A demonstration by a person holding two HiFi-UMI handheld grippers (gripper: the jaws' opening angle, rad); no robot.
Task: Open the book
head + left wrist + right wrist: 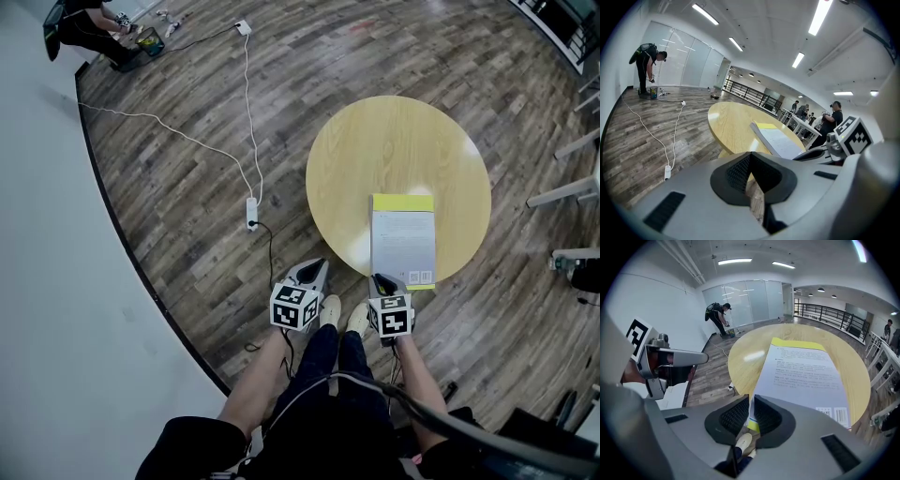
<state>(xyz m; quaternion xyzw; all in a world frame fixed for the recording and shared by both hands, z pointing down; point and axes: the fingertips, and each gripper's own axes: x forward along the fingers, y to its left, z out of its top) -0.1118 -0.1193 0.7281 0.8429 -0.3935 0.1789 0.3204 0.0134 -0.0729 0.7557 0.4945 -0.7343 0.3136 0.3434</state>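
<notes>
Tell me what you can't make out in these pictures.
Book print: too small, every view.
Book's underside: faces the table.
Right gripper, its own view: pads hide whether they pinch the book's corner.
Standing person: cut by the head view's top edge.

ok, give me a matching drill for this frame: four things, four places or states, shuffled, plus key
1. book
2. left gripper
3. right gripper
4. power strip

A. lying on the wooden floor
B. lying flat on the round table
C. jaws together, nothing between them, off the table
D. jaws pinched on the book's near corner

Pairs: 1-B, 2-C, 3-D, 4-A
</notes>
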